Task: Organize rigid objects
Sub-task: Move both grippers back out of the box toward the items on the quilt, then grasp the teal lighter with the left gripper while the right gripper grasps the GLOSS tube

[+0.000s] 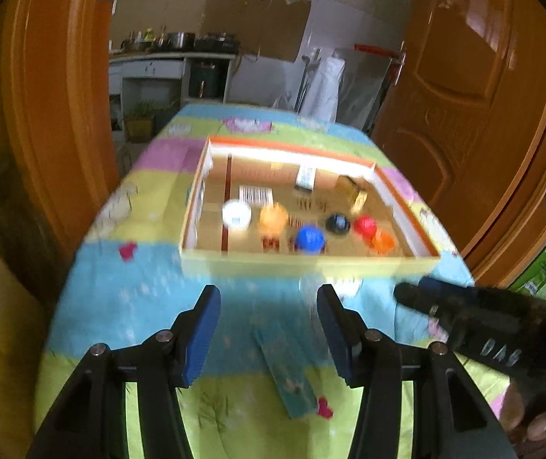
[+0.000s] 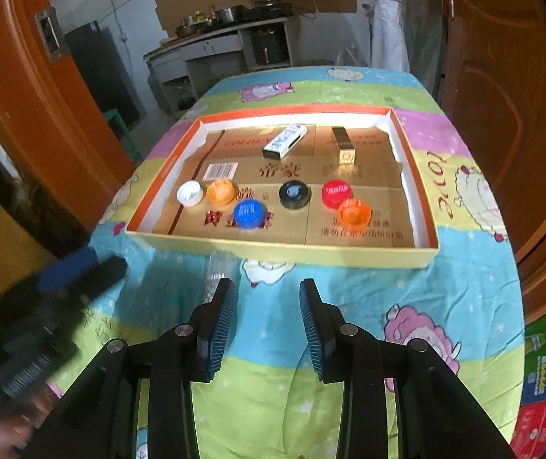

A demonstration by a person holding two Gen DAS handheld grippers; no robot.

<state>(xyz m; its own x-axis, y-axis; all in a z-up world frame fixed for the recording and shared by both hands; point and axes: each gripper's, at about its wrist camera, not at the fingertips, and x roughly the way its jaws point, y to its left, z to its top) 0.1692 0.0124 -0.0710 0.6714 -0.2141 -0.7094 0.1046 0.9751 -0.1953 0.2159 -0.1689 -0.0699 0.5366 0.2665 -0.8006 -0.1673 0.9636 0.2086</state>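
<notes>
The left gripper (image 1: 269, 329) is hovering with its jaws wide apart and empty over a flat teal rectangular piece (image 1: 286, 371) lying on the quilted, cartoon-printed cloth (image 2: 464, 279), in front of the tray.

The right gripper (image 2: 267, 321) is standing partly open, nothing between its ribbed blue pads (image 2: 222, 325).

A clear, faintly visible plastic item (image 2: 221, 267) is lying on the cloth just before the shallow cardboard tray (image 2: 280, 246).

Inside the tray, smooth round caps are sitting in a loose row: white (image 2: 190, 193), amber (image 2: 220, 191), blue (image 2: 249, 213), black (image 2: 294, 194), red (image 2: 336, 192), orange (image 2: 354, 212); behind them, two small boxes (image 2: 284, 140).

Risk: the thin piece is likely sliding or snagging soft fabric instead of lifting; the low tray wall could be nudged, rolling the caps.
</notes>
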